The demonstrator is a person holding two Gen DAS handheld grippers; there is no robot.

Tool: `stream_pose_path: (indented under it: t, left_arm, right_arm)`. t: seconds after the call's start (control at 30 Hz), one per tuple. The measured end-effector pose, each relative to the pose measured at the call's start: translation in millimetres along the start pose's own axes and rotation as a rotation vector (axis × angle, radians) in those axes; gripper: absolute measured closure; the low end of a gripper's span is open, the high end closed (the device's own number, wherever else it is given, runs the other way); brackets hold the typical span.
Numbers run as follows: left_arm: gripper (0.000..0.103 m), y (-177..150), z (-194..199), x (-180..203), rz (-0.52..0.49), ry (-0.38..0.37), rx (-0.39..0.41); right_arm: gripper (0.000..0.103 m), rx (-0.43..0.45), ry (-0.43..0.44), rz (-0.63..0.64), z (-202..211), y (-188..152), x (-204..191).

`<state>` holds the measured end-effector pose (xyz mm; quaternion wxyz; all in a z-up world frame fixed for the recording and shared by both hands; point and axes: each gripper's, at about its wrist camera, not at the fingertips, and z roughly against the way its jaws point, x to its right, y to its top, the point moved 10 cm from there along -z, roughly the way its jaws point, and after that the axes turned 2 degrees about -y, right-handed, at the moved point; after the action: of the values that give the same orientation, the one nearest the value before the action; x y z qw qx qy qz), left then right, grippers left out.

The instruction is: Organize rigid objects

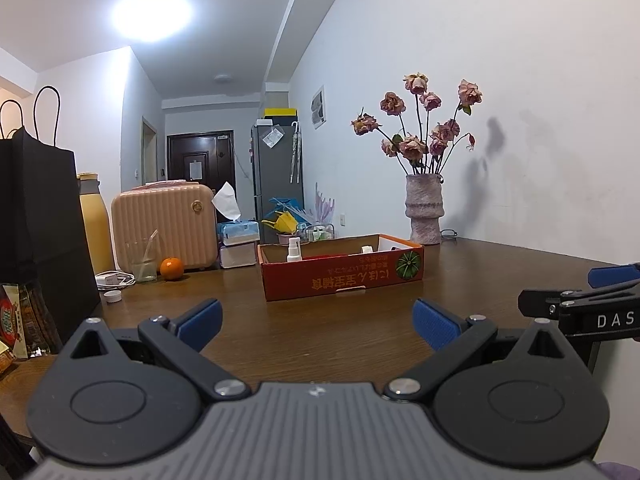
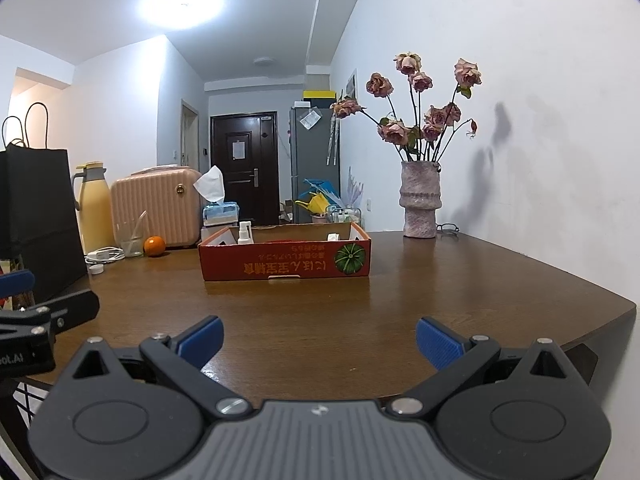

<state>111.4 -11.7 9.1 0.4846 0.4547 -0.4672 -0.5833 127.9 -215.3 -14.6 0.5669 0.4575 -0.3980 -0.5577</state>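
A shallow red cardboard box (image 1: 340, 276) with a pumpkin picture sits on the brown wooden table (image 1: 320, 328); it also shows in the right wrist view (image 2: 286, 264). A white spray bottle (image 1: 293, 250) stands inside it at the left, and small white items (image 1: 366, 249) lie at the right. My left gripper (image 1: 318, 326) is open and empty, low over the table, well short of the box. My right gripper (image 2: 319, 344) is open and empty near the table's front edge. Each gripper shows at the edge of the other's view.
A vase of dried roses (image 1: 424, 208) and glasses (image 2: 448, 227) stand by the wall at the right. At the left are a black paper bag (image 1: 40, 232), a yellow flask (image 2: 94, 208), a glass (image 1: 142, 260), an orange (image 1: 172, 269), a white charger (image 1: 114, 279), a bottle cap (image 1: 113, 297), a pink case (image 1: 160, 228) and a tissue box (image 1: 236, 232).
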Motion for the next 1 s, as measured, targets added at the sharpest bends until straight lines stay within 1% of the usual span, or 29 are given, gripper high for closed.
stream_pose_path:
  t: [0.47, 1.0]
  left_arm:
    - [0.0, 0.1, -2.3, -0.2, 0.002, -0.003, -0.006]
    - [0.0, 0.0, -2.6, -0.1, 0.001, -0.005, -0.005]
  right_arm:
    - [0.0, -0.008, 0.002, -0.02, -2.0, -0.2, 2.3]
    - [0.0, -0.011, 0.002, -0.013, -2.2, -0.9, -0.7]
